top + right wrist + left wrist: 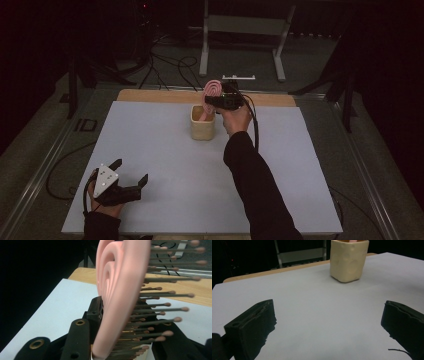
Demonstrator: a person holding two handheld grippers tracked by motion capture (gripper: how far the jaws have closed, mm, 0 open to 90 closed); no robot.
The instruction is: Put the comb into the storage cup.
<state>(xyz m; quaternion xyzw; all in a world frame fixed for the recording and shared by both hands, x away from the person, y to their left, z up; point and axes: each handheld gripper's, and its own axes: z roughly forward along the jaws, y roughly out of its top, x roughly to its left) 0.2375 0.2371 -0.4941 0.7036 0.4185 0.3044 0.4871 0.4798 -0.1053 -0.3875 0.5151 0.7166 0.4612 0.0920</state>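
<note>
Up at the far side of the white board, the cup serves as the landmark: it stands just short of the board's far edge, where a strip of bare wood runs along behind it. On the near side of the cup the board lies open all the way to its near edge, and to the cup's left and right there is bare white surface too. Well apart from the cup, by the near left corner of the board, the left gripper rests with its jaws spread wide and nothing between them; in the left gripper view the cup shows far ahead across the open surface.

Directly above the cup the right gripper is clamped on a pink hairbrush. The brush head is oval, with raised rings on its pink back, and it stands upright over the cup's mouth. In the right gripper view the brush rises between the jaws, its thin dark bristles ending in small rounded tips that point off to one side (the near ones are blurred).

The cup is a pale yellowish cream, squarish with rounded corners and a slightly dimpled wall. A pink part of the brush reaches down into its mouth; how deep it goes I cannot tell.
</note>
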